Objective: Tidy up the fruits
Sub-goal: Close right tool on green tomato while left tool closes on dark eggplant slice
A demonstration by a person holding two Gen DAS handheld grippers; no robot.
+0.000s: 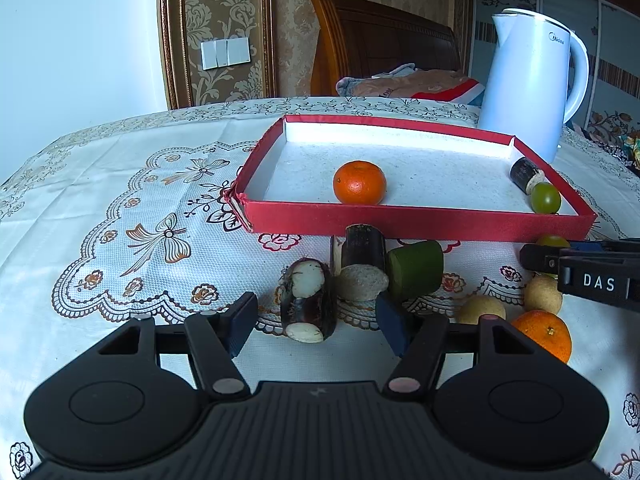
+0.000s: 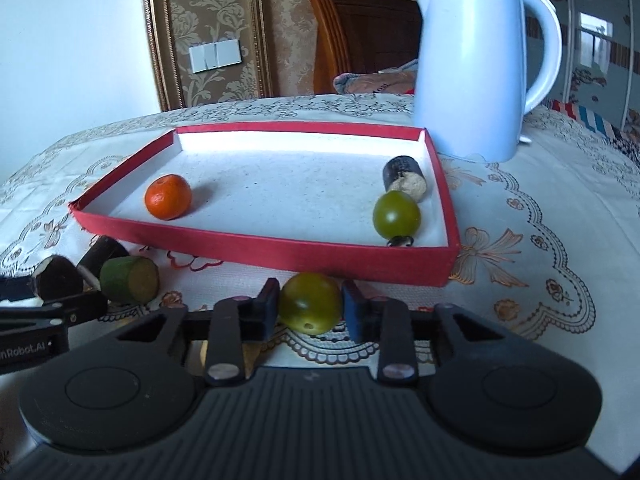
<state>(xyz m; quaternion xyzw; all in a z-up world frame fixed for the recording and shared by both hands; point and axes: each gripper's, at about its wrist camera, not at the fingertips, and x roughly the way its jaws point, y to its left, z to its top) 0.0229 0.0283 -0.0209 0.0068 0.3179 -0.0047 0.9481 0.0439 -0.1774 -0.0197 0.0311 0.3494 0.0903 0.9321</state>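
Observation:
My right gripper (image 2: 311, 308) is shut on a green tomato (image 2: 310, 302) just in front of the red tray (image 2: 280, 250), both pads against its sides. The tray holds an orange (image 2: 168, 197), another green tomato (image 2: 396, 215) and a dark cane piece (image 2: 402, 174). My left gripper (image 1: 318, 324) stands open over the tablecloth; a dark peeled cane piece (image 1: 308, 304) lies between its fingers with gaps on both sides. Behind that lie a second dark cane piece (image 1: 364, 246) and a green one (image 1: 416, 268). The right gripper (image 1: 580, 264) enters the left wrist view from the right.
A white kettle (image 1: 532, 84) stands behind the tray's right corner. On the cloth to the right lie an orange (image 1: 546, 334) and two pale round fruits (image 1: 482, 310). The patterned tablecloth extends to the left of the tray, with a bed and wall behind.

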